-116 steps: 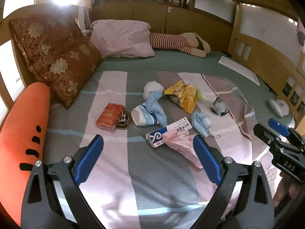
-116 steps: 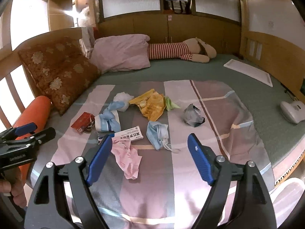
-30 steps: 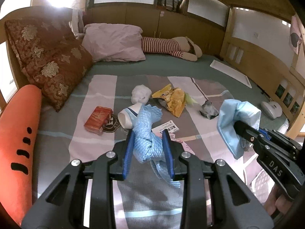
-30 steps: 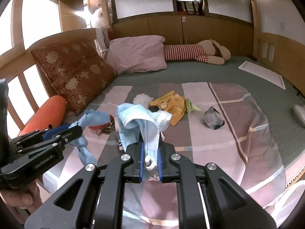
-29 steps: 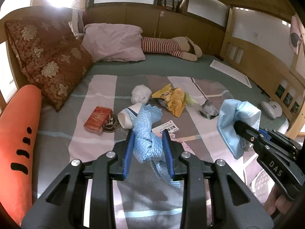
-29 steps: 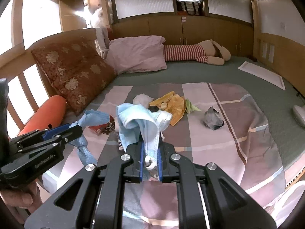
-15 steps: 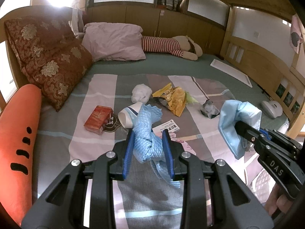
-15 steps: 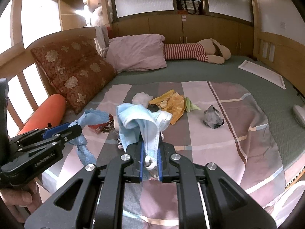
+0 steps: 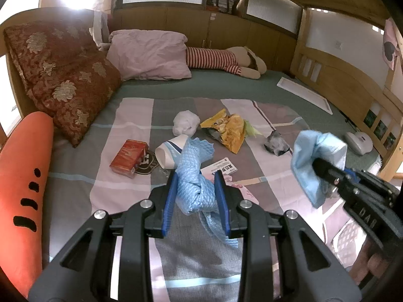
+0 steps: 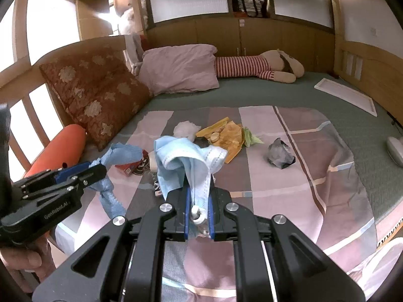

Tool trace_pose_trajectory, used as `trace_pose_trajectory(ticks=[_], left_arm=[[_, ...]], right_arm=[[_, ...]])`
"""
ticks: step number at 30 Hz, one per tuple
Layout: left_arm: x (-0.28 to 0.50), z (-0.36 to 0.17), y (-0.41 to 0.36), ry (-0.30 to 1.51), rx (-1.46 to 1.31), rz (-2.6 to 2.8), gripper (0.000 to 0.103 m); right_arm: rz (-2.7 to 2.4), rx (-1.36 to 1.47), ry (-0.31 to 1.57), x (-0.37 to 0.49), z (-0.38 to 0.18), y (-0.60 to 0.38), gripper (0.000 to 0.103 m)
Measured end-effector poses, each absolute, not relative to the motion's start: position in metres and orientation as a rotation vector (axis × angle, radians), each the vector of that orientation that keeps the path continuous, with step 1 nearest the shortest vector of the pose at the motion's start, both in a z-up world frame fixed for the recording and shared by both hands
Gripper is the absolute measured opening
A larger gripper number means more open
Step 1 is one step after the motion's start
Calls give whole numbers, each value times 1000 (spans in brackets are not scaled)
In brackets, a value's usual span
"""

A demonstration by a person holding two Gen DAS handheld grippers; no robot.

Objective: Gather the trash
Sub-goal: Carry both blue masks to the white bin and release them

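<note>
The left gripper pinches a bunched blue waffle-weave cloth between its blue pads, lifted clear of the striped blanket, with a loose tail hanging below the jaws. The right gripper is pressed nearly together on a wad of light-blue face masks; a white ear loop dangles between its pads, and most of the wad sits above and ahead of the grip.

More trash lies on the blanket beyond them: a red carton, a tipped paper cup, a crumpled white tissue, a torn yellow snack wrapper, a grey crumpled wrapper, a printed white box and a pink wrapper just beside it. No bin is clearly in view.

The masks look like the weaker hold. The jaws seem to catch only a fold and a loop, so a quick swing could let the wad slide out and fall back on the bed or the floor. The cloth's hanging tail could drag across the box or the pink wrapper and scatter them if the left hand moves low over the pile. With both grippers full, neither can recover a dropped piece before unloading.
</note>
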State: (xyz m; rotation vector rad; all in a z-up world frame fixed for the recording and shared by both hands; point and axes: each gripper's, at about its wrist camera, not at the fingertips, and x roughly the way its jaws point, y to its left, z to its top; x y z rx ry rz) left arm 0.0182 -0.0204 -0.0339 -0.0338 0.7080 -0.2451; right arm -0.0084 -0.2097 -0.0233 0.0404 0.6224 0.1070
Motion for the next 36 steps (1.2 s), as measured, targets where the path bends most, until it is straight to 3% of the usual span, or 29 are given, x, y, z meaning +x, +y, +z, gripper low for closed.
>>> trace_pose_trajectory(ticks=[8,16,17,18,19,21,31,33,35,36], left_arm=[[14,-34,-22,701,-16,-289,31],[3,-32,-46,698,-6,-422,31],[-1,-33,-52,699,-3,-439,31],[-4,-34,-61,704,-2,-472,31],[-7,-34,-70,711,-1,-496,31],[-16,-32,-93,721,6,-562,31],[-105,-4,-286,764,70,-1015,32],[-122,-6,-318,784,87,-1076,39],[-135,-11,-344,791,113,-1083,83],[-137,-13,-347,778,121,-1058,85]], right_arm=[[-89,169,494,-103,4,-318,12],[-422,142,636,-200,-44,-428,14],[-450,150,663,-208,-57,-438,16],[-465,157,677,-213,-64,-444,28],[-494,172,703,-220,-76,-452,50],[-542,231,720,-234,-82,-464,67],[-532,288,314,-289,43,-464,82],[-519,264,273,-292,60,-454,83],[-496,253,235,-297,72,-451,85],[-487,251,232,-294,73,-448,86]])
